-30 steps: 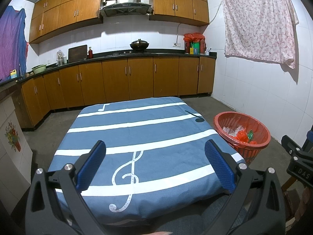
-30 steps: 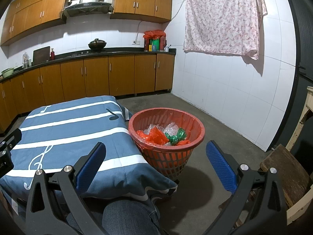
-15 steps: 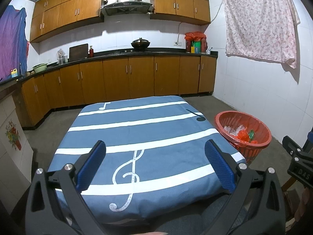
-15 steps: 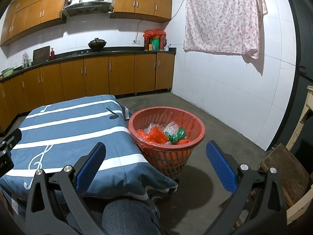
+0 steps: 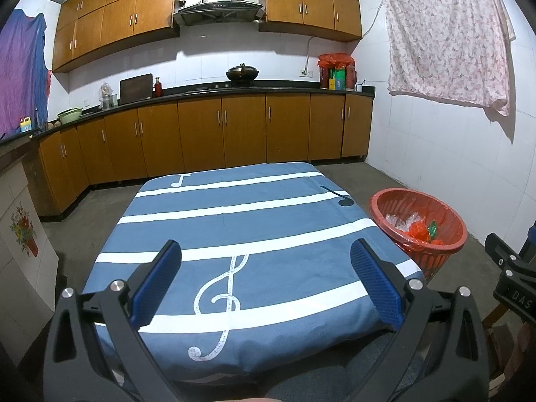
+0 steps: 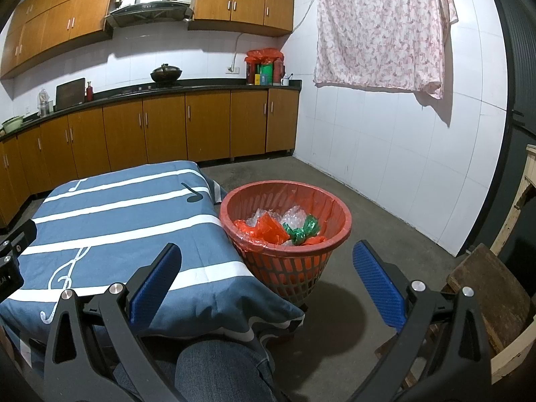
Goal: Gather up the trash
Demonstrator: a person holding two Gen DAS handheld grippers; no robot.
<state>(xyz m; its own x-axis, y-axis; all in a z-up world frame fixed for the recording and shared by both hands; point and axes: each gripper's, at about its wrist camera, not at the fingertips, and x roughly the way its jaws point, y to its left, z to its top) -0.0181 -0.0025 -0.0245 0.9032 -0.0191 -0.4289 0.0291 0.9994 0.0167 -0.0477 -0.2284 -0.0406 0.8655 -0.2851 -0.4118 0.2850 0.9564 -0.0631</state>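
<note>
1. In a kitchen with brown wooden cabinets (image 5: 201,134), a desk covered by a blue cloth with white stripes and music-note prints (image 5: 241,234) stands on the grey concrete floor (image 6: 368,207).
2. The left claw (image 5: 266,278) hangs over the near part of the desk, its two blue-padded fingers (image 5: 157,281) spread wide with nothing between them.
3. The right claw (image 6: 268,281) is also spread wide and empty; it is raised above the near right corner of the desk and points toward the basket.
4. A round red plastic lattice basket lined with a thin red bag (image 6: 338,221) stands on the floor just beside the right edge of the desk; in the left wrist view the same basket (image 5: 449,221) shows to the right of the cloth.
5. Inside the basket lies the collected trash: crumpled clear plastic wrap (image 6: 294,216), orange-red plastic pieces (image 6: 268,231) and a scrunched green wrapper (image 6: 303,229), all heaped together.
6. The top of the striped cloth shows only its printed treble clef (image 5: 221,298) and notes.
7. A knee in blue denim (image 6: 214,372) appears at the bottom of the right wrist view, under the cloth's hanging edge.
8. A pink floral cloth (image 6: 382,30) hangs on the white tiled wall to the right, and a dark lidded wok (image 5: 242,73) sits on the far black worktop below a steel range hood (image 5: 217,3).
9. A worn wooden stool (image 6: 489,294) stands at the right edge, near the right claw.
</note>
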